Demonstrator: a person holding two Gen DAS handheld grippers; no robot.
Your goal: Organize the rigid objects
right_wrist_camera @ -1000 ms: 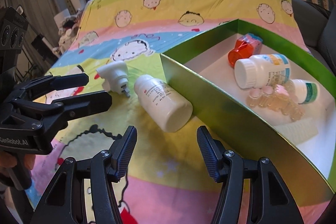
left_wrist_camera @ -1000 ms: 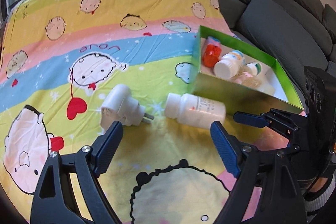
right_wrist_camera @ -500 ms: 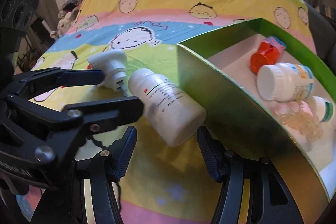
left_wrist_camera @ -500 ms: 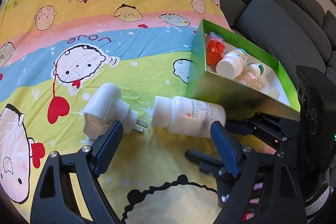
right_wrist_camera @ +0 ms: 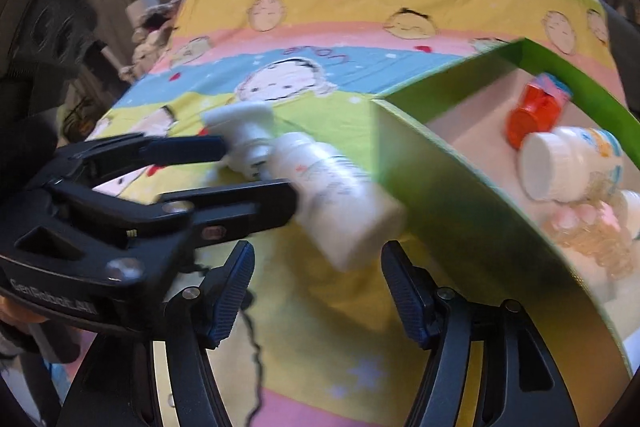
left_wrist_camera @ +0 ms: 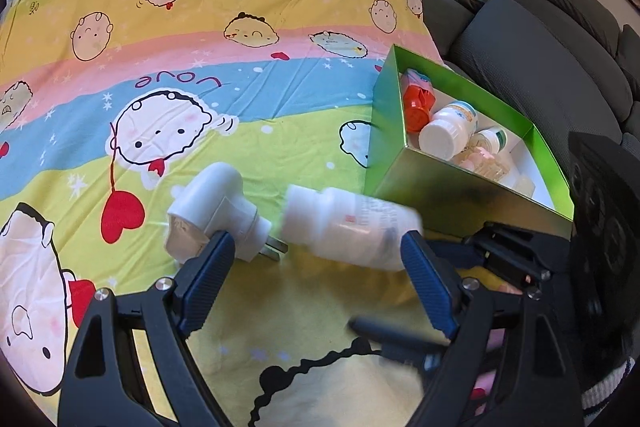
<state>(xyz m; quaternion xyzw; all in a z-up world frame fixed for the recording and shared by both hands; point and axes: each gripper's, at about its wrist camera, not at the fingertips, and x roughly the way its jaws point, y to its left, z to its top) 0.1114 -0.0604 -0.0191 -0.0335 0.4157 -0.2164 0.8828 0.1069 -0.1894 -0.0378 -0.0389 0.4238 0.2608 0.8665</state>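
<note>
Your left gripper [left_wrist_camera: 314, 281] had its jaws spread wide with nothing between them, hanging low over the bedsheet [left_wrist_camera: 240, 99]. The left blue pad [left_wrist_camera: 204, 285] sat right in front of the white plug adapter [left_wrist_camera: 216, 213], maybe touching it, hard to say. The right pad was just beside the base end of the white pill bottle [left_wrist_camera: 348, 229].

Your right gripper [right_wrist_camera: 318, 291] was also wide open and empty, jaws pointing at the bottom of that same bottle [right_wrist_camera: 340, 195], which lay on its side just ahead of the tips. In the right wrist view your left gripper's black fingers [right_wrist_camera: 224, 207] came in from the left, one on each side of the adapter [right_wrist_camera: 244, 135], the nearer one up against the bottle's neck. Everything there was pretty motion-blurred.

The bottle lay on the sheet, cap end near the adapter's metal prongs [left_wrist_camera: 276, 249], base end right up against the outer wall of the green box [left_wrist_camera: 460, 195].

Inside the box: an orange bottle [left_wrist_camera: 416, 105], a white-capped bottle with a colourful label [left_wrist_camera: 446, 131], a smaller white bottle with green on it [left_wrist_camera: 490, 139], and a cluster of little clear vials [right_wrist_camera: 596, 235], all lying down and bunched together.

Grey sofa [left_wrist_camera: 532, 67] sat behind the box.
</note>
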